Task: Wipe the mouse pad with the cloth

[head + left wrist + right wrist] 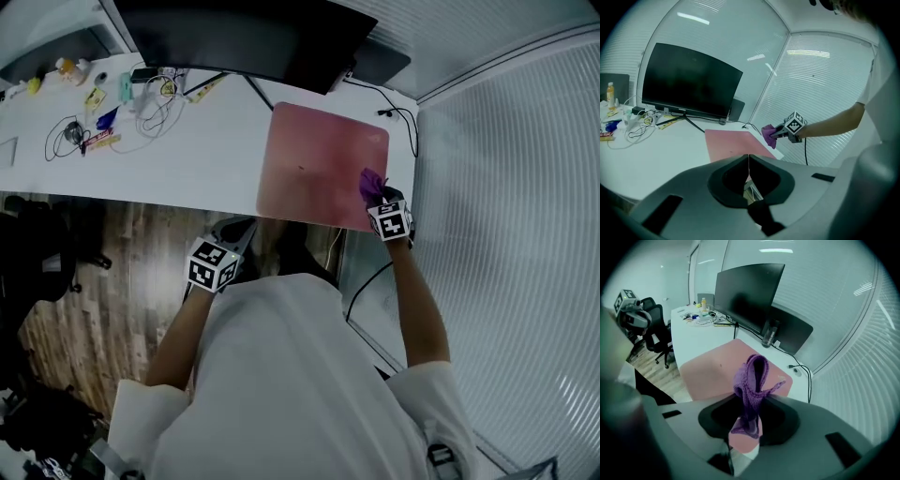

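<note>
Your white shirt (300,375) fills the bottom of the head view, with both forearms reaching out from it. Your left gripper (242,228) hangs just off the near edge of the desk (187,159), above the wood floor (94,281). In the left gripper view its jaws are pressed together with nothing between them.

Your right gripper (377,195) is out over the near right corner of the pad (319,164). In the right gripper view its jaws are clamped on the purple cloth (752,380), which bunches up above them in a loop and hangs out below them in a short tail. Seen from your head, the cloth lies over the pad's right side, close to the near edge. None of the views shows whether it is actually touching the pad.

That pink pad lies flat on the white desk, right of centre, with its near edge close to the desk's near edge. A dark monitor (244,37) stands behind it, and its stand's legs come down just beyond the pad's far left corner. Loose cables (155,112) and small bits lie well to the left, with a small yellow bottle (66,67) at the far left corner. White blinds (525,234) run along your right side, and a black chair (654,329) stands on the floor beyond the desk's left end
</note>
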The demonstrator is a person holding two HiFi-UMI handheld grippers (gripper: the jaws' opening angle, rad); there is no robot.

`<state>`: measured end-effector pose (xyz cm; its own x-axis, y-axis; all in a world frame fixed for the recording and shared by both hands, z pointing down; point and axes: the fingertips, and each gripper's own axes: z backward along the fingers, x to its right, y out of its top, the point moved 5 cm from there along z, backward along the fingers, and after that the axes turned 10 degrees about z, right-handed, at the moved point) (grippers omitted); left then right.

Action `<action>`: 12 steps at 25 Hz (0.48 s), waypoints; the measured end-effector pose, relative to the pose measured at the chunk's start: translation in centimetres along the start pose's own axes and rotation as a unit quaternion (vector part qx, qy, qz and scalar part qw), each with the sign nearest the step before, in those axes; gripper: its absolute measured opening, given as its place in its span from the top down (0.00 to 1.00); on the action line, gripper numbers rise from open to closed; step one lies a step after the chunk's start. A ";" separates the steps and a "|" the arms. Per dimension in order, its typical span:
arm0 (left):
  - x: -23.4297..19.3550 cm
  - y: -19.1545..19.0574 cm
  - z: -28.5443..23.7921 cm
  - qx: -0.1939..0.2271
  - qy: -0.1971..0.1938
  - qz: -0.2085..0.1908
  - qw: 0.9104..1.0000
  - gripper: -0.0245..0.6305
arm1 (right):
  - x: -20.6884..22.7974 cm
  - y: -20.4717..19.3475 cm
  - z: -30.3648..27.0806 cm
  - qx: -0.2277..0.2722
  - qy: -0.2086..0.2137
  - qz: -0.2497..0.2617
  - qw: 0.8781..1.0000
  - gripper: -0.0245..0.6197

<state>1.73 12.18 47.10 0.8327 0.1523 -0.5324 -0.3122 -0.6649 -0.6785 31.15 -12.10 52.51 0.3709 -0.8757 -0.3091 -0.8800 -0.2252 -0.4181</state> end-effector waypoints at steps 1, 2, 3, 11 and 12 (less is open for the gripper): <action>-0.2 -0.2 0.5 -0.002 -0.005 -0.003 1.000 0.93 | -0.9 0.0 0.8 0.002 -0.002 -0.010 1.000 0.77; -0.4 -0.4 0.8 -0.003 -0.010 -0.007 1.000 0.93 | -1.8 0.0 1.6 0.005 -0.003 -0.022 1.000 0.77; -0.6 -0.5 1.1 -0.006 -0.014 -0.010 1.000 0.93 | -2.6 -0.1 2.4 0.009 -0.004 -0.037 0.999 0.77; 0.1 -0.7 1.1 -0.028 -0.062 -0.019 0.998 0.93 | -7.1 -2.8 8.2 0.046 -0.016 -0.173 0.984 0.77; 0.5 -0.5 1.0 -0.028 -0.066 -0.022 0.997 0.93 | -7.4 -3.2 8.9 0.051 -0.019 -0.185 0.981 0.77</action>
<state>1.85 13.35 46.70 0.7762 0.2750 -0.5674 -0.2480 -0.6942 -0.6757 33.83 -1.16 48.55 0.6713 -0.7255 -0.1513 -0.6500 -0.4783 -0.5905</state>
